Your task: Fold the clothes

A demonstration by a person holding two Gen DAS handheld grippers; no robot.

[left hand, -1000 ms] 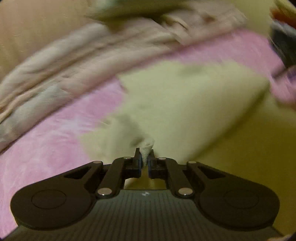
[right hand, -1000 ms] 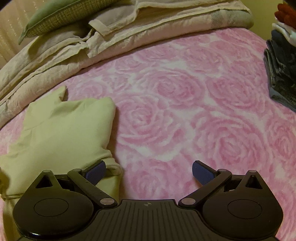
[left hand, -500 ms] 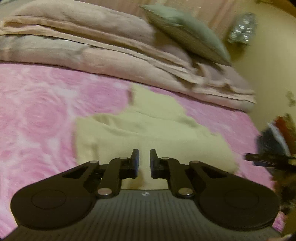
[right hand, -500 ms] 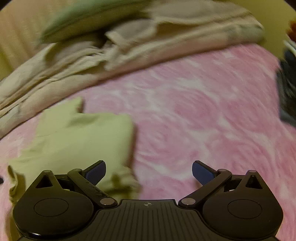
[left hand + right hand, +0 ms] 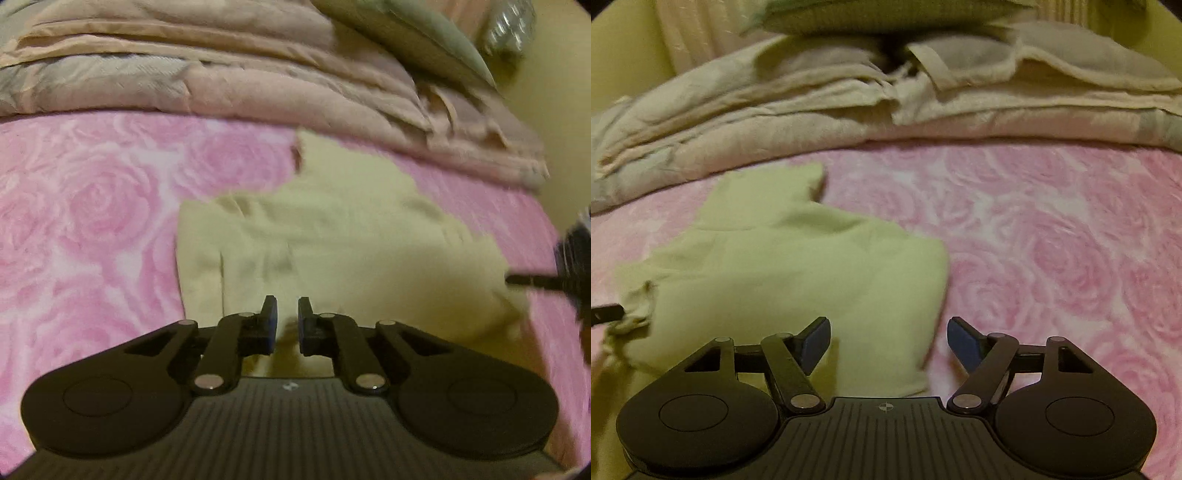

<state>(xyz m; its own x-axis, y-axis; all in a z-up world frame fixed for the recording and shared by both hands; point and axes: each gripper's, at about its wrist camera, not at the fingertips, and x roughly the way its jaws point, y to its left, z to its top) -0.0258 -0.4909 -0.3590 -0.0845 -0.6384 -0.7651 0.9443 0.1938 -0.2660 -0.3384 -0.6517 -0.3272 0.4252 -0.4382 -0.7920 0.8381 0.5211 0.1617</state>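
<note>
We find no readable words, numbers, labels or brand names anywhere, only a small white emblem on the ribbed body of the left hand-held gripper [image 5: 287, 320], a small round crosshair mark on the right hand-held gripper [image 5: 888, 341], neither one legible as text

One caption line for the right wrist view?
Open right gripper above a pale yellow garment on the pink bedspread.

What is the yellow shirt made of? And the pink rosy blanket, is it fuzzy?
The yellow shirt looks like soft knit cotton, matte: it lies limp with small creases and a rumpled hem, no shine. The pink blanket seems plush fleece, probably fuzzy: its rose pattern looks raised and soft-edged, though blur makes that uncertain.
</note>
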